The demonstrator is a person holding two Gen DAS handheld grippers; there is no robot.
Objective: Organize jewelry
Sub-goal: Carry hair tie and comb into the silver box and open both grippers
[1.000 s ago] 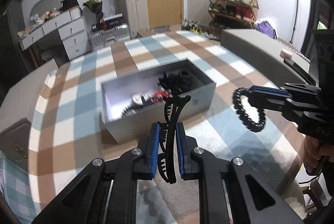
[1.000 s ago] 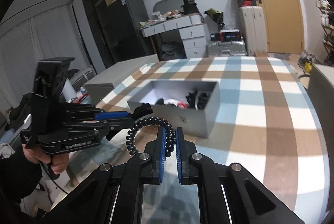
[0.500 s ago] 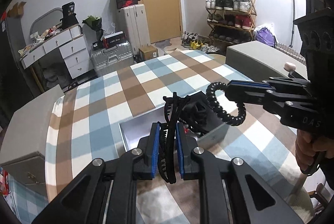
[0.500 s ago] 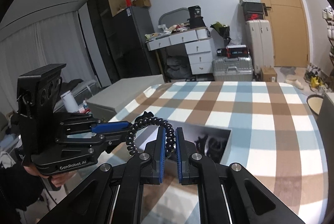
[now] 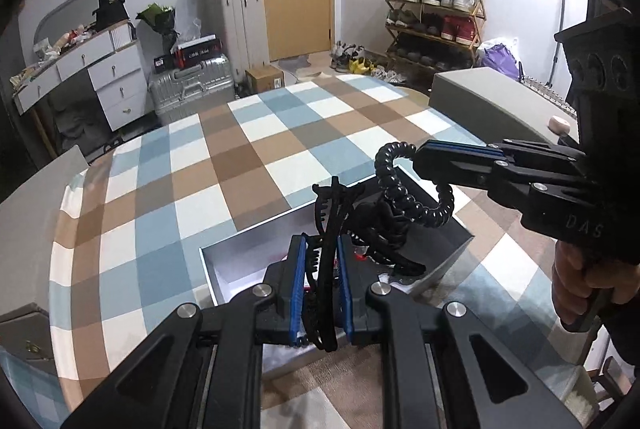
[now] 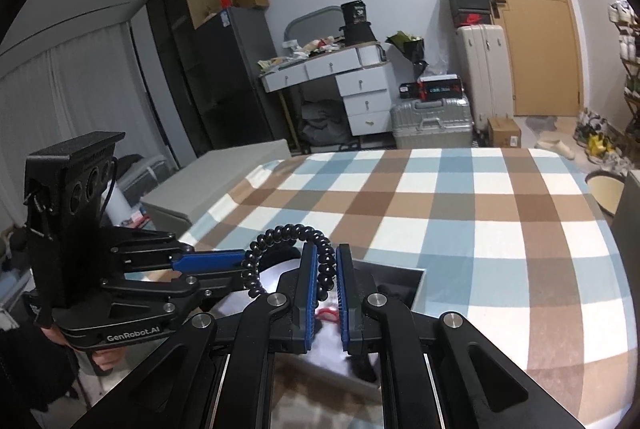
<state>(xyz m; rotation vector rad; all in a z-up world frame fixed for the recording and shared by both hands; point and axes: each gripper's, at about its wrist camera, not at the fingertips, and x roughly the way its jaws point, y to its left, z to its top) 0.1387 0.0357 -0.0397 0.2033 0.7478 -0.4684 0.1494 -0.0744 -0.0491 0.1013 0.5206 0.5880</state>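
The black claw hair clip (image 5: 326,229) stands upright, pinched between the blue pads of the left tongs (image 5: 323,289), above the open grey box (image 5: 452,249) on the plaid-covered table (image 5: 168,189). To its right, the black spiral hair tie (image 5: 404,189) hangs in an open loop from the right tongs (image 6: 323,289), clenched on one side of the coil, also over the box. To finish the drop well, lower each piece close to the box floor before loosening the grip, one at a time, so neither snags the tangle of dark accessories (image 5: 380,229) already inside. The clip is thin, curved and toothed; the tie is glossy and springy, likely to bounce. Something red (image 6: 329,313) lies in the box, too blurred to name.
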